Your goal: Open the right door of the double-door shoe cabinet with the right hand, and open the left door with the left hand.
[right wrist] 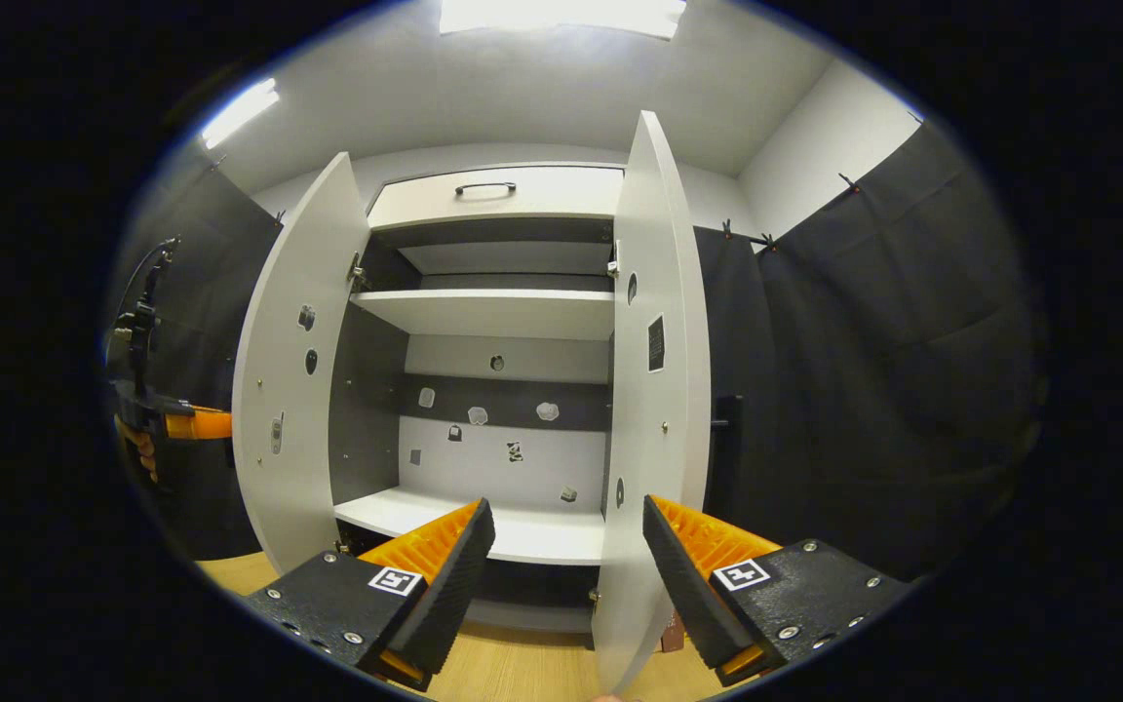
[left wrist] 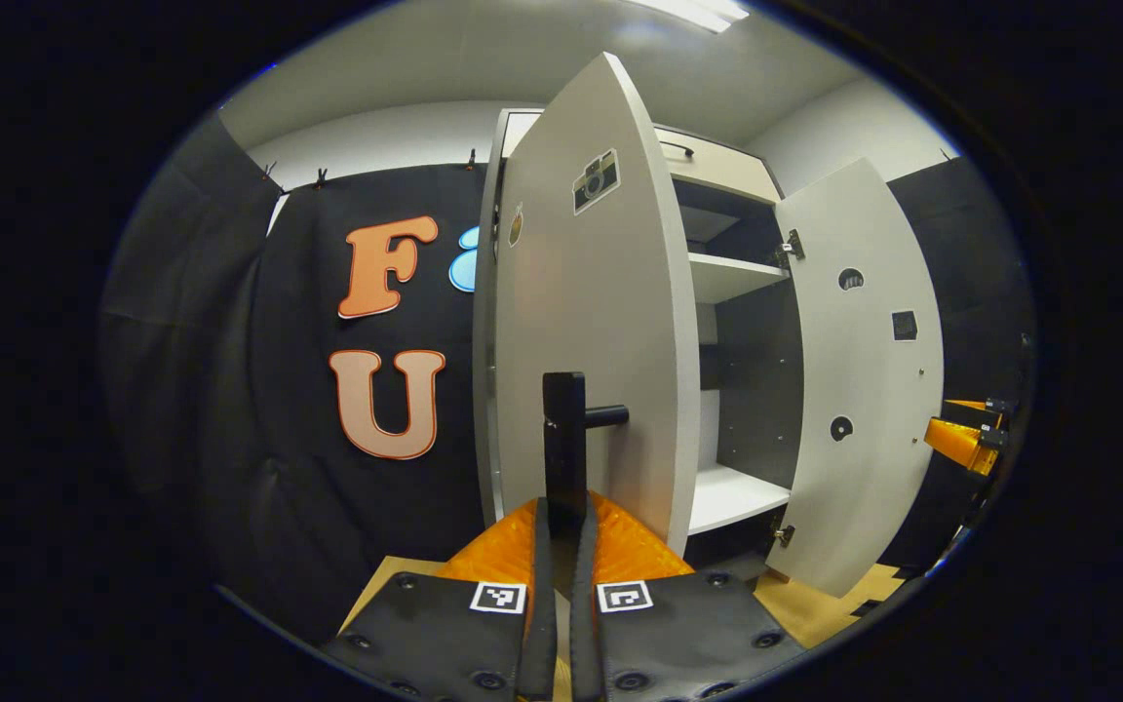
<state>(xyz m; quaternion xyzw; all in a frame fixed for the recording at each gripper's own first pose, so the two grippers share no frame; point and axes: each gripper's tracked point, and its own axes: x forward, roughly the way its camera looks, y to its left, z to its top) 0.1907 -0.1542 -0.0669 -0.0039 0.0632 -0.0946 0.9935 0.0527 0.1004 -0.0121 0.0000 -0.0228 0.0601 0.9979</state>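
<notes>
My left gripper is clamped on the black bar handle of the white left cabinet door, already swung out; I'd pull along the hinge arc. Right gripper hangs released near the open white right door.

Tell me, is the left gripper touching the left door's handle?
Touching. In the left gripper view, the left gripper has both fingers closed against the black handle of the left door, no gap showing.
</notes>
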